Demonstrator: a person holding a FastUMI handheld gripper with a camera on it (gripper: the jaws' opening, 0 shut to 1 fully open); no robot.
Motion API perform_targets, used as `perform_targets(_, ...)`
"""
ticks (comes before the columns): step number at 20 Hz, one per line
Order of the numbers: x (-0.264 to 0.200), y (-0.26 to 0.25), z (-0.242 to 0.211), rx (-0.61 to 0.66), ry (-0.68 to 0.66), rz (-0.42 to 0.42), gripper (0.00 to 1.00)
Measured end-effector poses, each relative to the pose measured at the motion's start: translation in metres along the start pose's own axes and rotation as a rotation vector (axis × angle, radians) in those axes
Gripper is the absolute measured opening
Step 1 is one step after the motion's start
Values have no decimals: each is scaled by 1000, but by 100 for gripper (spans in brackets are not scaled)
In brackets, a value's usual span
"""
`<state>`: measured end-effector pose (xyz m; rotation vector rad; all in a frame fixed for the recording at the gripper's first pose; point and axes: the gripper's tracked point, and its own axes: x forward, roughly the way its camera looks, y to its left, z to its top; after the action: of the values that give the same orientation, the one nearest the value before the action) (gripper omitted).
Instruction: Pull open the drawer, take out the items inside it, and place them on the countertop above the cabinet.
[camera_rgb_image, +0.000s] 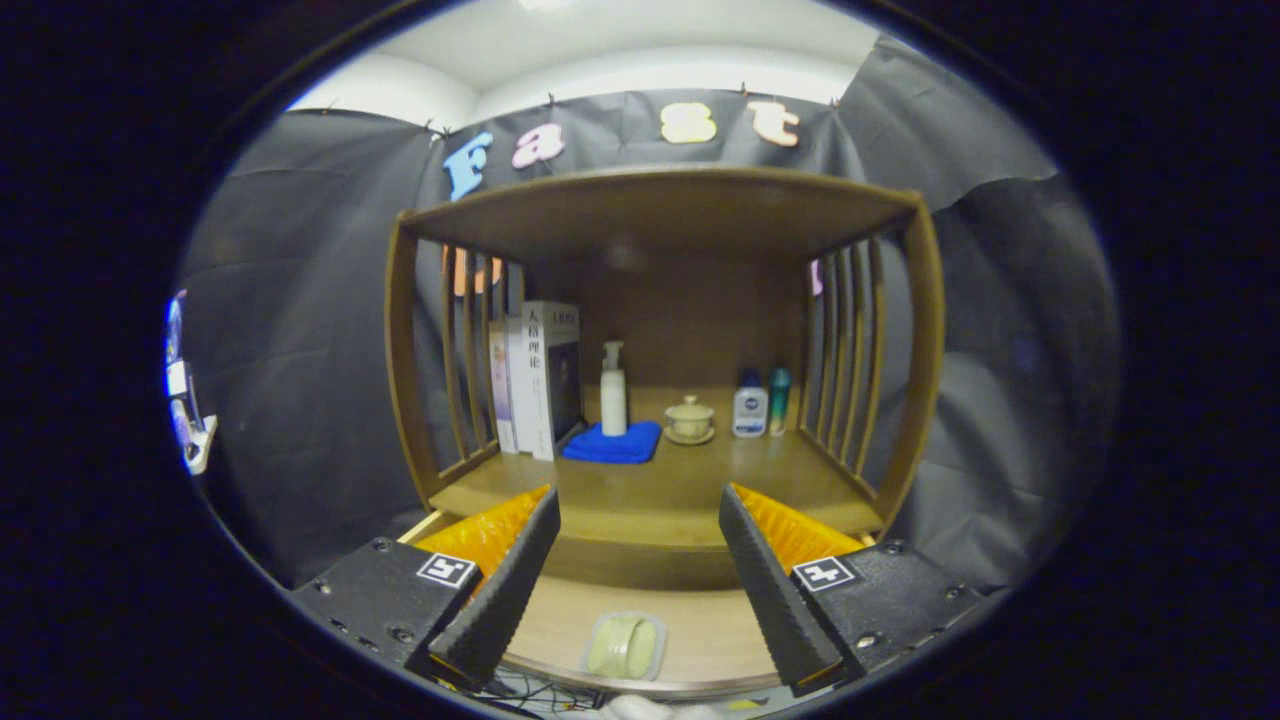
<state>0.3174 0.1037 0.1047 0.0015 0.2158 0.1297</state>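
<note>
My gripper (640, 555) is open, its two black ribbed fingers (500, 590) spread wide with nothing between them. Below and between the fingers, the wooden drawer (700, 630) stands pulled out, and a pale green roll in a clear wrapper (625, 646) lies on its floor near the front. Beyond the fingers runs the brown wooden countertop (660, 490) of the cabinet, under a shelf roof with slatted sides.
At the back of the countertop stand several books (540, 375), a white pump bottle (613, 392) on a folded blue cloth (612, 443), a lidded cup on a saucer (690, 419), and two small bottles (760, 405). Slatted side rails (845, 345) flank the countertop.
</note>
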Motion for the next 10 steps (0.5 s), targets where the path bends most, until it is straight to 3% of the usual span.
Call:
perform_targets(5,39,19,-65,52,371,56,100)
perform_targets(10,59,8,-130,32,666,-3,93)
